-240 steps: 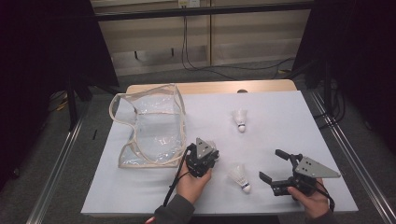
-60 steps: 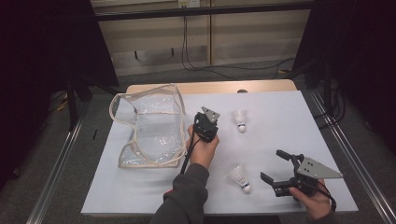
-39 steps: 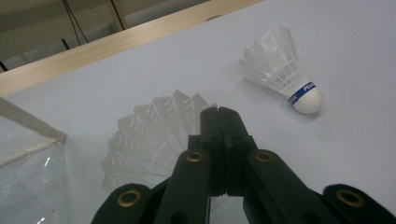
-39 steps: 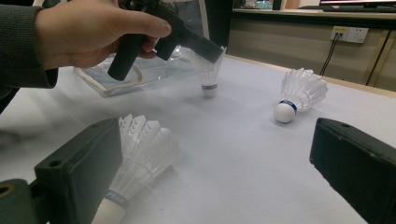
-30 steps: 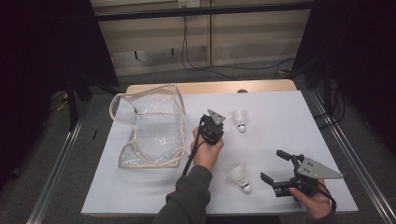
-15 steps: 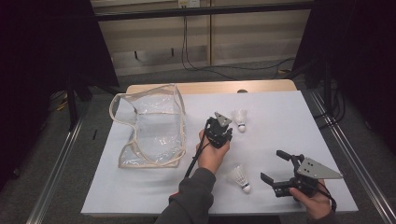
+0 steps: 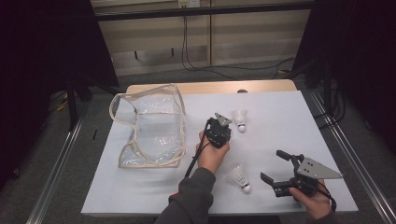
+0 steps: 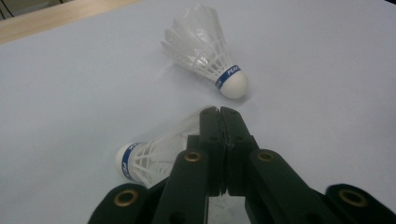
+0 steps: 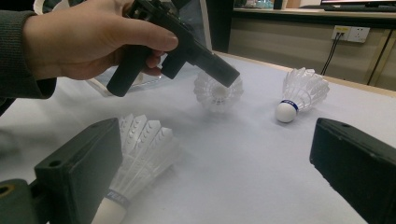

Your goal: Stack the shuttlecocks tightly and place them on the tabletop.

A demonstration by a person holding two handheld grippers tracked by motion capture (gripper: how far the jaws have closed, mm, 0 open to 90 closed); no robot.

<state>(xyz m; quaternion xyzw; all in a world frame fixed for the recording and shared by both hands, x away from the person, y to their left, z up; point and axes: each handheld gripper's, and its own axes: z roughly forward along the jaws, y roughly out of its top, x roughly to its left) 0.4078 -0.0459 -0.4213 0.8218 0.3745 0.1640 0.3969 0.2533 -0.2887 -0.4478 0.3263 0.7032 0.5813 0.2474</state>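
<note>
A white feathered shuttlecock hangs pinched by its skirt rim in the left gripper, cork pointing away and skirt opening toward the right gripper's camera. A second shuttlecock with a blue band lies on its side just beyond it on the white table.

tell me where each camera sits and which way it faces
High view: above the person's side, looking forward and down on the table; left gripper and right gripper show.
Left gripper view: rides the left gripper, looking along its shut jaws at the held shuttlecock and far shuttlecock.
Right gripper view: rides the right gripper, low, facing the left hand between its own open jaws.
Shared: all three show the far shuttlecock.
</note>
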